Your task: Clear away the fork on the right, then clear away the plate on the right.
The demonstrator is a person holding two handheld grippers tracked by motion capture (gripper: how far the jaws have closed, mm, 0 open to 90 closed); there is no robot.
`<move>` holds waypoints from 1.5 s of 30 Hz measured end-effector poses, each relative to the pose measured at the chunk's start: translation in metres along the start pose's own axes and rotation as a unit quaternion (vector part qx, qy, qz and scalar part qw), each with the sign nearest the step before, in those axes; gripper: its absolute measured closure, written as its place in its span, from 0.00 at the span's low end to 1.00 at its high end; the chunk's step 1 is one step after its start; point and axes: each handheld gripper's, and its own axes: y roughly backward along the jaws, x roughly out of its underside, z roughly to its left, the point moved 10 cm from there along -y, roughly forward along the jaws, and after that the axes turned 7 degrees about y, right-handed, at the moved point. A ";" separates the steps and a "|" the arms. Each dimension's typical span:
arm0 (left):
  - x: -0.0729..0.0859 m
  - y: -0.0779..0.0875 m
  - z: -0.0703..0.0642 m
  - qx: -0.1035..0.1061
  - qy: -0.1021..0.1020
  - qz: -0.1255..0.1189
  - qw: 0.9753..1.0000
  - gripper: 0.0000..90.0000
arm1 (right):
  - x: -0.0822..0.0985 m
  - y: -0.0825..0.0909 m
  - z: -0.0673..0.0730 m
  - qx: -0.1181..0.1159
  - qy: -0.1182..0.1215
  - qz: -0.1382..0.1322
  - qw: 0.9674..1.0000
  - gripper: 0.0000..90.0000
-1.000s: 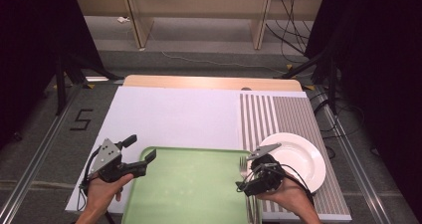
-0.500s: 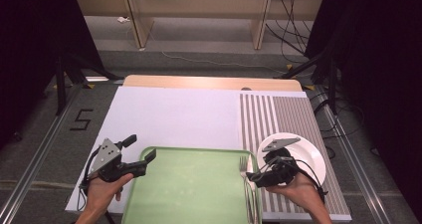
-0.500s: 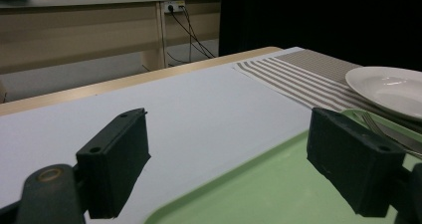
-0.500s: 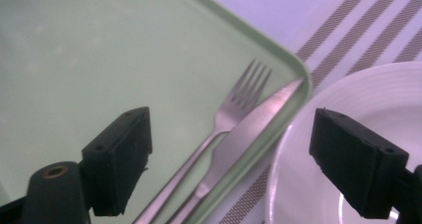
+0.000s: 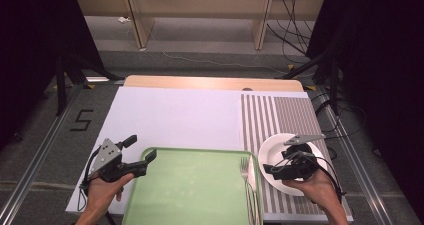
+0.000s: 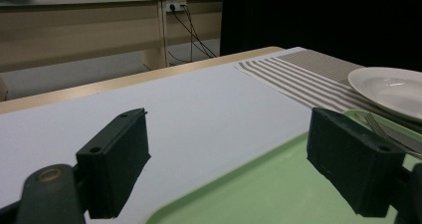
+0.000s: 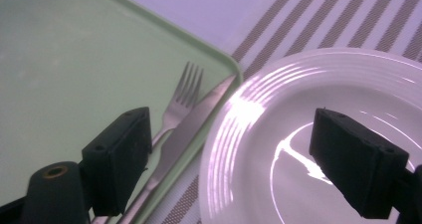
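while both grippers stand empty, the plate edge is the weak point

as you hold the right gripper [image 5: 272, 169] over the near-left rim of the white plate [image 5: 280, 147], its jaws stand wide apart with nothing between them. in the right gripper view one jaw hangs over the fork [image 7: 179, 102] and knife [image 7: 191, 127], the other over the plate's bowl [image 7: 318, 134]. the plate rests on the striped mat [image 5: 280, 115] at the right of the desk [image 5: 170, 117], its rim just beside the right edge of the green tray [image 5: 190, 185]. the fork and knife lie side by side along that tray edge, the knife tip close to the plate rim.

your left gripper [image 5: 142, 155] is likewise fully open and empty, one jaw over the tray's far-left corner, the other over the bare desk.

risks noted:
- the glazed rim looks smooth and thin; a shallow bite on it would probably slip, and the plate could drop back onto the mat or knock the tray.
- closing from this position, the left-hand jaw may catch the knife or fork and drag them across the tray.
- lifting by one edge would tip the plate; a tilt towards the tray could strike the cutlery.
- if the left gripper clamps the tray corner and pulls, the tray may shift and bump the plate.
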 end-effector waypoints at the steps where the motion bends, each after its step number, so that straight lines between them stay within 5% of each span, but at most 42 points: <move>1: 0.000 0.000 0.000 0.000 -0.001 0.001 1.000 0.18 | 0.001 0.001 -0.002 0.000 -0.007 0.002 1.000 0.20; 17: 0.001 -0.001 0.003 -0.007 0.005 0.003 1.000 0.18 | 0.025 0.020 -0.048 0.028 -0.084 -0.013 0.996 0.20; 18: 0.001 -0.001 0.003 -0.006 0.005 0.003 1.000 0.18 | 0.026 0.020 -0.052 0.029 -0.068 -0.016 0.997 0.20; 20: 0.001 -0.001 0.003 -0.004 0.005 0.000 1.000 0.18 | 0.028 0.022 -0.053 0.026 -0.093 -0.015 0.995 0.20; 24: 0.001 -0.001 0.003 -0.006 0.007 0.002 1.000 0.18 | 0.034 0.024 -0.061 0.034 -0.106 -0.011 0.994 0.20; 36: 0.001 -0.001 0.004 -0.006 0.007 0.000 1.000 0.18 | 0.045 0.028 -0.076 0.045 -0.138 -0.008 0.989 0.20; 38: 0.002 0.000 0.004 -0.007 0.004 0.002 1.000 0.18 | 0.047 0.028 -0.082 0.045 -0.125 -0.013 0.991 0.20; 42: 0.001 0.002 0.003 -0.010 0.002 0.002 1.000 0.18 | 0.050 0.030 -0.086 0.058 -0.147 -0.009 0.987 0.20; 43: 0.001 0.002 0.004 -0.010 0.001 0.002 1.000 0.18 | 0.051 0.029 -0.090 0.060 -0.130 -0.020 0.990 0.20; 45: 0.001 0.002 0.003 -0.010 0.002 0.001 1.000 0.18 | 0.052 0.032 -0.091 0.061 -0.150 -0.010 0.987 0.21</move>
